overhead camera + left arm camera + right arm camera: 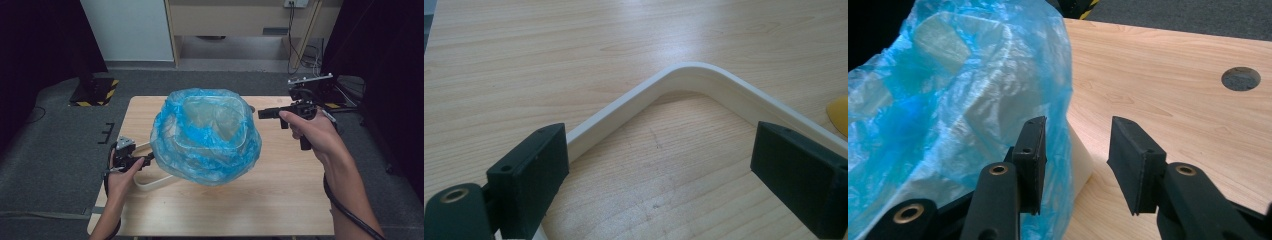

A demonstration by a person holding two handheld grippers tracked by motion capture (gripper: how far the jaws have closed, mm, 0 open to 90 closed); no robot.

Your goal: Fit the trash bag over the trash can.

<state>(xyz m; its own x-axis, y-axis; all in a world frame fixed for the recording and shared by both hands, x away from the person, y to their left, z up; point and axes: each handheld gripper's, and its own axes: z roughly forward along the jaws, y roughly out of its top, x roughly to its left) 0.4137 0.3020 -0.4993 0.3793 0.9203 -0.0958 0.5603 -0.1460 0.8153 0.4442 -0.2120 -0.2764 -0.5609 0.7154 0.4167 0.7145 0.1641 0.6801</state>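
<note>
A white bin (pixel 210 117) stands mid-table with a crinkled blue plastic bag (pixel 205 137) draped over and around it. A white rounded frame (pixel 150 182) lies flat on the table at the bin's near left. My left gripper (pixel 149 160) is low by that frame. In the left gripper view its jaws stand wide apart over the frame's corner (pixel 694 72), with nothing pressed between them. My right gripper (pixel 261 113) hovers at the bin's right side. Its jaws (pixel 1078 150) are open. The bag's edge (pixel 948 100) brushes the left one, and the bin's white wall (pixel 1080 160) lies below the gap.
The wooden table (pixel 280 200) has a round cable hole (pixel 1241 78) behind the bin on the right. A yellow bit (pixel 840 115) shows at the left gripper view's right edge. Dark carpet, a hazard-striped stand base (pixel 95 92) and cables surround the table.
</note>
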